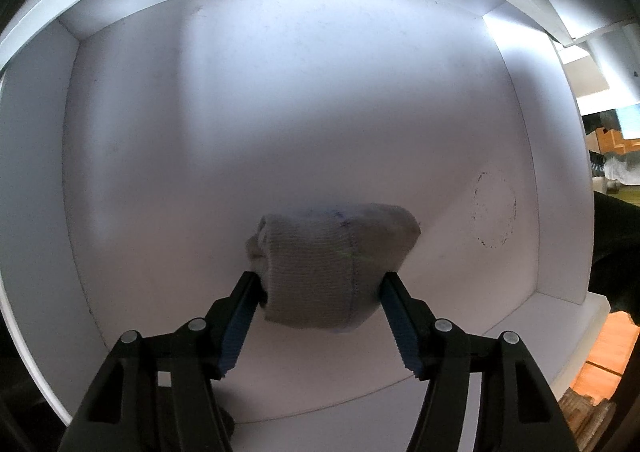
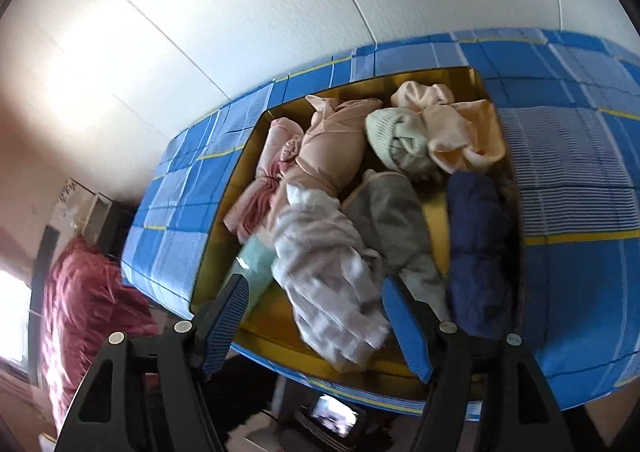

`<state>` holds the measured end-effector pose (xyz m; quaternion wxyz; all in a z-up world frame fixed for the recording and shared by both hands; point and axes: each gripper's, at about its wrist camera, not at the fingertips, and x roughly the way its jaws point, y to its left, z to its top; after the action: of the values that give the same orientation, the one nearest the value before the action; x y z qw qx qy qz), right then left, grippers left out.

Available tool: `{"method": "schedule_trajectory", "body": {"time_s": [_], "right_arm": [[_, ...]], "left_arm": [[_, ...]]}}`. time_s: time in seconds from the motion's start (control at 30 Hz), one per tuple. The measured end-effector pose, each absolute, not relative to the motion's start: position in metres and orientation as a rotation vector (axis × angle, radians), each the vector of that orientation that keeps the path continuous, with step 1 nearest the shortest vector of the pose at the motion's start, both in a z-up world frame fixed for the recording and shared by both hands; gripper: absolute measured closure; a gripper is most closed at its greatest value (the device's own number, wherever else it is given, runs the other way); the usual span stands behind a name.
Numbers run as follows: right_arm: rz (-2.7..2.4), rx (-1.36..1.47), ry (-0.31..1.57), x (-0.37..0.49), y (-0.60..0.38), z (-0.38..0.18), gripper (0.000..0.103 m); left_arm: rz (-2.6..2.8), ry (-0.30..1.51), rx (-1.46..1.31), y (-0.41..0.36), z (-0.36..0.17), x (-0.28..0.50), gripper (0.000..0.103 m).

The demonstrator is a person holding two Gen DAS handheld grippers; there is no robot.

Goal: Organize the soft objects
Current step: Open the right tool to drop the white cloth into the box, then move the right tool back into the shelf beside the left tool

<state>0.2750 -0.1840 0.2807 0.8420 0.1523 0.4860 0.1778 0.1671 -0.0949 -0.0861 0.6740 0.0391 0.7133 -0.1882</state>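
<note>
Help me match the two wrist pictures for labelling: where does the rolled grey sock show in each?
Left wrist view: the grey sock sits low centre on the white shelf, between the left claw fingers.
Right wrist view: not in it; only the blue checked bin of clothes.
Shared landmark: none that I can see; each view shows only its own black claw with blue pads.

A faint dark ring mark (image 1: 494, 212) stains the white floor at the right of the left wrist view, and past the right wall lies a strip of orange floor (image 1: 612, 348). In the right wrist view a white panelled wall (image 2: 240, 12) fills the far side. At the near left hangs a blurred red cloth (image 2: 80, 316), and a small lit screen (image 2: 334, 422) shows at the near bottom edge.
</note>
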Motion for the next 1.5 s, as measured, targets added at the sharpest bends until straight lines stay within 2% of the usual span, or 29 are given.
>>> {"method": "schedule_trajectory", "body": {"time_s": [0.27, 0.5, 0.63, 0.9, 1.2, 1.5], "right_arm": [[0.389, 0.236, 0.924, 0.217, -0.214, 0.277, 0.033], [0.404, 0.174, 0.939, 0.164, -0.235, 0.232, 0.033], [0.337, 0.139, 1.034, 0.154, -0.244, 0.185, 0.033], [0.152, 0.132, 1.363, 0.165, -0.253, 0.079, 0.033], [0.137, 0.198, 1.599, 0.165, -0.248, 0.025, 0.033], [0.121, 0.385, 1.655, 0.153, -0.261, 0.007, 0.033]], "left_arm": [[-0.425, 1.605, 0.085, -0.097, -0.086, 0.165, 0.039], [-0.432, 1.605, 0.083, -0.094, -0.089, 0.166, 0.039], [-0.437, 1.603, 0.085, -0.093, -0.091, 0.165, 0.039], [-0.452, 1.575, 0.104, -0.094, -0.089, 0.161, 0.043], [-0.466, 1.546, 0.119, -0.096, -0.086, 0.153, 0.047], [-0.482, 1.513, 0.11, -0.098, -0.076, 0.144, 0.05]]}}
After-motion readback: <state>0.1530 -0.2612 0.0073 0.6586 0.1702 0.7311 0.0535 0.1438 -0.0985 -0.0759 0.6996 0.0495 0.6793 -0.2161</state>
